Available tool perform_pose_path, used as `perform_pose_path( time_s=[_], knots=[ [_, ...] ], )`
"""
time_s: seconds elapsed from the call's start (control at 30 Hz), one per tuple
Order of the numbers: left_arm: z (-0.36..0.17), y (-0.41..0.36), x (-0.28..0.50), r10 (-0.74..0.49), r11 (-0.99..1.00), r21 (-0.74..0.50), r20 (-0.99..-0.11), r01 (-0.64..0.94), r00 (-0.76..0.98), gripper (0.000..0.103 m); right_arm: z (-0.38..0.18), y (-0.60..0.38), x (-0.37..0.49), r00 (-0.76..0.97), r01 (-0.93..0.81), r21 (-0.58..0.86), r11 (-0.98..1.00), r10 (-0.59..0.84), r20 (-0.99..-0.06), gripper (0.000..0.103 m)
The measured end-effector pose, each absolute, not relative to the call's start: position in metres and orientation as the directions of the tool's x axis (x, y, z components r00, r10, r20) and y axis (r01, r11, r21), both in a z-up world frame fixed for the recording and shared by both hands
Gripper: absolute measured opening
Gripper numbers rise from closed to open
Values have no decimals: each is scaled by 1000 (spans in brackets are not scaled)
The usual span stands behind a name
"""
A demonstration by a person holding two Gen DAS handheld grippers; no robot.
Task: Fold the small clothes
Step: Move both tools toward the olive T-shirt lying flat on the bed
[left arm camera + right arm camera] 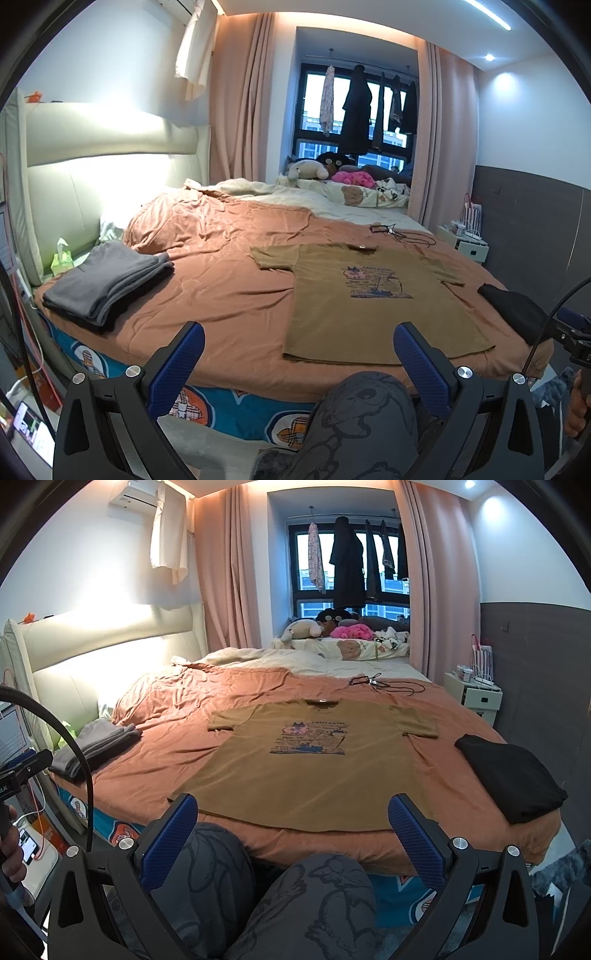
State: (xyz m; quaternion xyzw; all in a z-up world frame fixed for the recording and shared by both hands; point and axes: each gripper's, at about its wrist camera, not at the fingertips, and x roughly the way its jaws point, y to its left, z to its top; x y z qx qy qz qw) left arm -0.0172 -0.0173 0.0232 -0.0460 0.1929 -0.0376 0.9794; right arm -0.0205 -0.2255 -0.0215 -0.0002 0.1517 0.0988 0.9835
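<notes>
the brown t-shirt (314,764) lies flat, unfolded on the bed (229,701), just beyond both left gripper (299,354) and right gripper (291,827) fingers, spread wide and empty; folding seems unstarted, next needing a sleeve-edge grasp.

**Two wrist cameras facing the bed from its near edge**

Both fisheye cameras are looking forward along their own blue fingers, over the person's knees, across the bed (229,295) toward the window (354,110). The left wrist camera is sitting further left, putting the shirt (373,295) right of centre; the right wrist camera is centring the shirt (314,760). Both are hanging back just off the bed edge, sharing shirt, grey stack (107,280), black cloth (513,775) and curtains.
</notes>
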Motion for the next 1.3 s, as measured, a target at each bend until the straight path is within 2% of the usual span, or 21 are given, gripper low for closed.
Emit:
perform_pose_path(
  time_s=[0.4,1.3],
  knots=[
    [12,-14,43,-138,986,-144,-421,84,897,103,-17,-219,23,926,-177,12,984,171,-338,103],
    [-9,31,195,-109,974,-225,-506,-9,855,103,0,-215,180,866,-192,19,981,178,-467,103]
  ],
)
